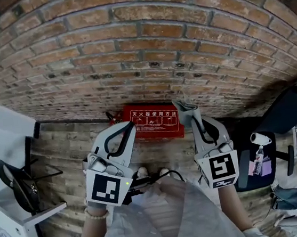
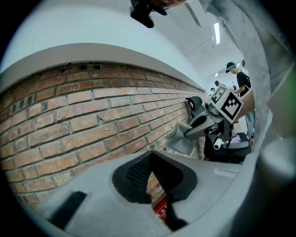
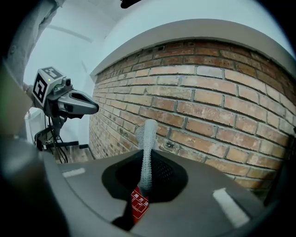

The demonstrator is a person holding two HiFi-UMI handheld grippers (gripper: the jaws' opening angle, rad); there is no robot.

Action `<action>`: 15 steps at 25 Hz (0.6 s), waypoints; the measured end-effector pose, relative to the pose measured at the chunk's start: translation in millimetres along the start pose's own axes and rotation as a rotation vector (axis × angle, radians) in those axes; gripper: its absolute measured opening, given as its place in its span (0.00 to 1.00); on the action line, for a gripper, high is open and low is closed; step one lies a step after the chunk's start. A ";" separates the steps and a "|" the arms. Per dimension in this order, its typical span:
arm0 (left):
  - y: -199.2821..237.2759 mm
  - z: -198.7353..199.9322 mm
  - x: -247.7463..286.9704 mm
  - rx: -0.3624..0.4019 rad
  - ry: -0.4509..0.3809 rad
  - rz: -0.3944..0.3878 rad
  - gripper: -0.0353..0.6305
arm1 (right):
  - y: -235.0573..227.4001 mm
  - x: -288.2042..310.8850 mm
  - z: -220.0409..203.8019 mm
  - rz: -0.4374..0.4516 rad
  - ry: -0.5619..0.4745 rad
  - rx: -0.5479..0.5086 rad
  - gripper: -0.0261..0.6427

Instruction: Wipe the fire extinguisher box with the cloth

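The red fire extinguisher box lies on the wooden floor against the brick wall, its white-printed lid facing up. My right gripper hangs over the box's right end, shut on a grey cloth that sticks out past its tips. In the right gripper view the cloth stands pinched between the jaws, with a sliver of the box below. My left gripper hovers over the box's left end, tips together and empty. Its own view shows the closed tips and a bit of red box.
A brick wall runs behind the box. A white shelf unit with a black frame stands at the left. At the right are a black chair, a small bottle and cables. A person stands far off.
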State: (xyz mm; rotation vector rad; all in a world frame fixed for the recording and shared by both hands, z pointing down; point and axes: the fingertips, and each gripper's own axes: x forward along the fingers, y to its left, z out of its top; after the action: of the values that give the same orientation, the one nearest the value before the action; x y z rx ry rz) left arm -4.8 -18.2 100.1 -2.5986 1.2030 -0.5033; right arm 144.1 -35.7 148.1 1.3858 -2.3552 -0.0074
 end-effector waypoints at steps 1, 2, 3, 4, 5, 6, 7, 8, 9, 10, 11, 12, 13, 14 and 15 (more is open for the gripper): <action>0.0 0.2 -0.1 0.000 0.001 -0.002 0.05 | 0.6 0.0 0.8 -0.003 -0.001 0.002 0.07; -0.1 0.2 -0.2 0.002 0.001 -0.003 0.05 | 0.8 0.1 2.7 -0.007 -0.009 0.004 0.07; -0.2 0.3 -0.3 0.002 0.001 -0.004 0.05 | 1.1 0.5 4.8 -0.010 -0.018 0.004 0.07; 0.0 0.2 -0.3 0.003 0.000 -0.005 0.05 | 1.6 1.1 6.5 -0.012 -0.023 0.004 0.07; 0.1 0.2 -0.2 0.004 -0.001 -0.005 0.05 | 2.2 1.7 7.7 -0.011 -0.026 0.004 0.07; -0.1 0.0 0.1 0.004 -0.002 -0.006 0.05 | 2.7 2.2 8.3 -0.011 -0.027 0.003 0.07; -0.5 -0.3 0.4 0.003 -0.002 -0.008 0.05 | 3.2 2.4 8.7 -0.010 -0.027 0.002 0.07; -1.0 -0.7 1.0 0.002 -0.002 -0.009 0.05 | 3.6 2.6 8.6 -0.009 -0.026 0.002 0.07; -1.4 -1.0 1.7 0.001 -0.001 -0.010 0.05 | 3.8 2.8 8.3 -0.008 -0.024 0.002 0.07; -1.7 -1.1 2.5 -0.001 -0.001 -0.012 0.05 | 4.1 3.1 8.0 -0.007 -0.022 0.001 0.07; -1.8 -1.0 3.3 -0.002 -0.002 -0.013 0.05 | 4.6 3.4 7.8 -0.005 -0.020 0.000 0.07; -1.6 -0.9 3.9 -0.003 -0.003 -0.013 0.05 | 5.2 3.8 7.9 -0.004 -0.019 -0.002 0.07; -1.2 -0.9 4.4 -0.004 -0.005 -0.013 0.05 | 5.9 4.2 8.3 -0.002 -0.018 -0.004 0.07; -0.8 -0.9 4.8 -0.005 -0.006 -0.012 0.05 | 6.5 4.7 8.9 -0.001 -0.018 -0.005 0.07; -0.3 -1.1 5.2 -0.006 -0.007 -0.011 0.05 | 7.2 5.0 9.6 -0.001 -0.019 -0.007 0.07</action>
State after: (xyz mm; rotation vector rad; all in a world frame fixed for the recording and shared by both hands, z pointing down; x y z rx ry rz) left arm -1.9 -22.1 102.3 -2.6109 1.1905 -0.4926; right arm 132.6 -38.2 142.5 1.3890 -2.3681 -0.0290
